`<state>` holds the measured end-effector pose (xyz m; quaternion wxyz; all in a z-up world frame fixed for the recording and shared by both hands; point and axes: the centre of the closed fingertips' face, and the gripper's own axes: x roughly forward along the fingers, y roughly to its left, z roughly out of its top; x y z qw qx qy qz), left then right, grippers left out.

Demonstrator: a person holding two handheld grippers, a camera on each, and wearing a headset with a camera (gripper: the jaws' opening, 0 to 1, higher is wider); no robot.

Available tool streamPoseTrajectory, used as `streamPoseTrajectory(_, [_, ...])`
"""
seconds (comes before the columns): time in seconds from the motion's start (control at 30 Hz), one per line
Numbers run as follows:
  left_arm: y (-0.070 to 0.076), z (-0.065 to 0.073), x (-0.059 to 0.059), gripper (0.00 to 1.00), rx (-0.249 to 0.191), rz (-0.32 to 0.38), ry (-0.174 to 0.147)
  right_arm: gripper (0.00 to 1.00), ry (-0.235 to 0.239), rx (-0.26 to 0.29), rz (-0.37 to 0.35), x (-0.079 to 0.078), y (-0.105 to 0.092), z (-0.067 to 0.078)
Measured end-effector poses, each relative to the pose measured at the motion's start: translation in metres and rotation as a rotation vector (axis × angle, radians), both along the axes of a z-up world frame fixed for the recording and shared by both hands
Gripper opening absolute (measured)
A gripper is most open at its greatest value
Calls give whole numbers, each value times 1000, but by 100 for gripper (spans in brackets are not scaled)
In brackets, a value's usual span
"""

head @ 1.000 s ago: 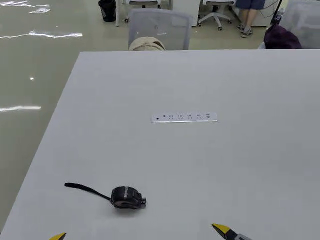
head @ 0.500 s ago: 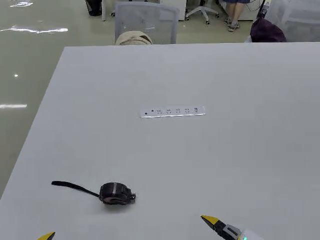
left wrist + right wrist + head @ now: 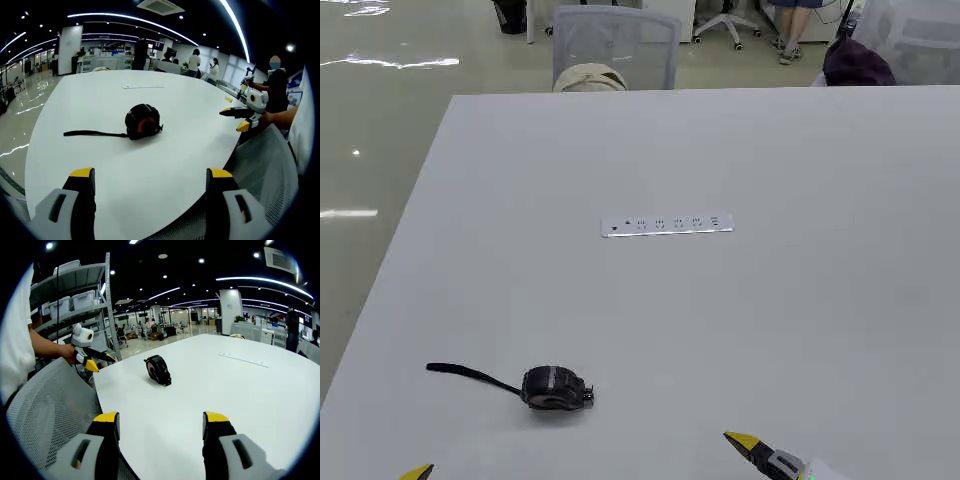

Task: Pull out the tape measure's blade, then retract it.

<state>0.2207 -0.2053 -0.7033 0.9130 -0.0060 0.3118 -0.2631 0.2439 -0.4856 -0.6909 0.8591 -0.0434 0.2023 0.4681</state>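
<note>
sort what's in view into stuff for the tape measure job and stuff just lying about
For the job: tape measure, left gripper, right gripper, both open.
Lying about: power strip, mesh chair beyond the table.

Bright, even light from long white ceiling strip lamps point(image 3: 125, 19) above the left tongs point(image 3: 151, 173); streaky glare on the glossy pale floor point(image 3: 390, 60) far beyond them; gripper views bend at edges.
</note>
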Motion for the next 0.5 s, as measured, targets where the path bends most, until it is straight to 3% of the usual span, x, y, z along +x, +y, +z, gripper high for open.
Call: streamPoseTrajectory(0.5, [1,-4,0,90,0,3,5,68,11,0,-1,-1,0,-2])
